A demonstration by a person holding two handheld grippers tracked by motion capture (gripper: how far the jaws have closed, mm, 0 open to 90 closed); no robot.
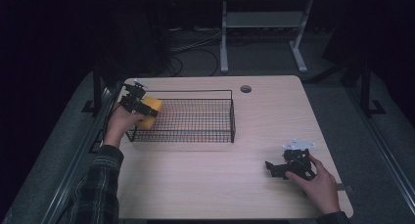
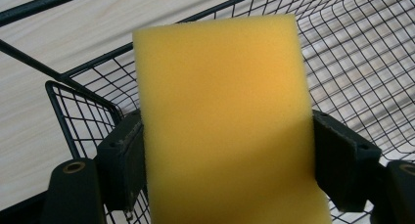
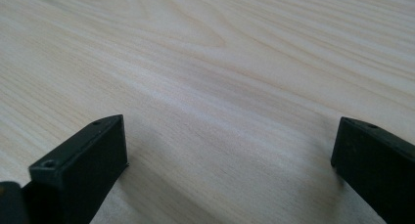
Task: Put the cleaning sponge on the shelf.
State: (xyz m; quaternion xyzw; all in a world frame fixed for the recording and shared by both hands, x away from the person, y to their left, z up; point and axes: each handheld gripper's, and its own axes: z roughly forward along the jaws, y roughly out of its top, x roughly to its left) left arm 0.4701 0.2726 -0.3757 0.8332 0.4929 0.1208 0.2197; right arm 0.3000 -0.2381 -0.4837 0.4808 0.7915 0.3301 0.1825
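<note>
One yellow sponge [image 2: 222, 121], a thick rectangular foam block with a fine matte grain, is clamped between the jaws of the left gripper [image 1: 138, 105] and held over the left end of the single black wire basket [image 1: 195, 131]. One pale wooden table [image 1: 210, 180] is seen. The right gripper [image 1: 288, 166] rests low on it, jaws apart with nothing between them.
</note>
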